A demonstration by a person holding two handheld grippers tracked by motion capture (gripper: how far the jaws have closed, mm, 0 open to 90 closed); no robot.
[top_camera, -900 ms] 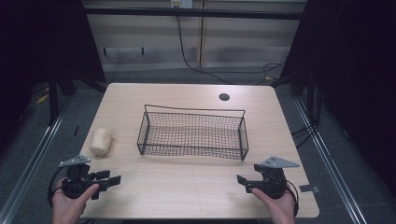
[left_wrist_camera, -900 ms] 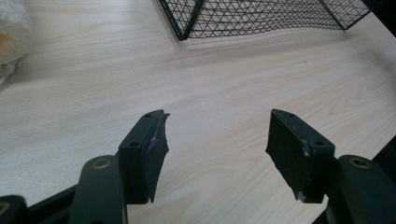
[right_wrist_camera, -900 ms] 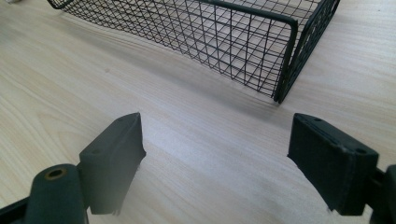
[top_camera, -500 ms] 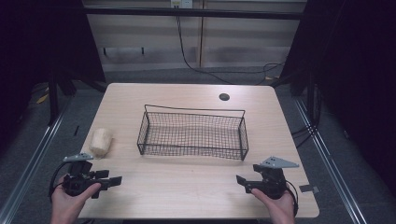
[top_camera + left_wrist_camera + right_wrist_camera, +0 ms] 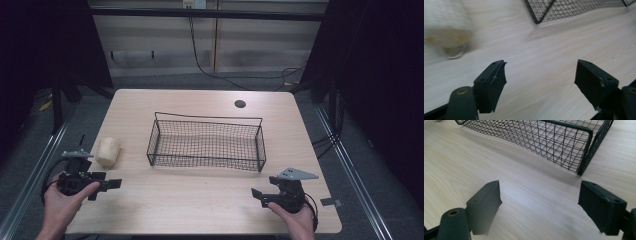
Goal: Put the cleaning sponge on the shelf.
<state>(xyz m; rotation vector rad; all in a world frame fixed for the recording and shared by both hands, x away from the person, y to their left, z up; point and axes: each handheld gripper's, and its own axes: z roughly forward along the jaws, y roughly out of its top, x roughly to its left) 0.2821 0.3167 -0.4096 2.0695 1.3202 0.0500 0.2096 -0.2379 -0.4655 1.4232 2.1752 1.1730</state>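
Left claw (image 5: pixel 114 184) sits at the near left corner of the desk (image 5: pixel 200 210), held low in the person's left hand (image 5: pixel 67 197); jaws stand wide apart with nothing between them, bare wood showing through the gap in the left gripper view; jaws point to the right along the desk's near edge.

Pale roll (image 5: pixel 108 151), a short beige cylinder, lies on its side on the desk at the left, just beyond the left claw and a little to its left; roll and claw are near but apart, no contact; in the left gripper view the roll (image 5: pixel 445 27) is blurred at the upper left, outside the line of the jaws; a small ring-like shape at its near end, too blurred to identify.

Wire basket (image 5: pixel 207 145), black mesh, stands upright at mid desk, to the right of the roll and clear of it; nothing visible inside.

Right claw (image 5: pixel 259 195) is at the near right of the desk in the right hand (image 5: pixel 295 222); jaws wide apart, gripping nothing, pointing left; the basket's near right corner (image 5: pixel 584 157) lies ahead of it, apart; well away from the roll.

Small dark round hole (image 5: pixel 240 104) at the far side of the desk.
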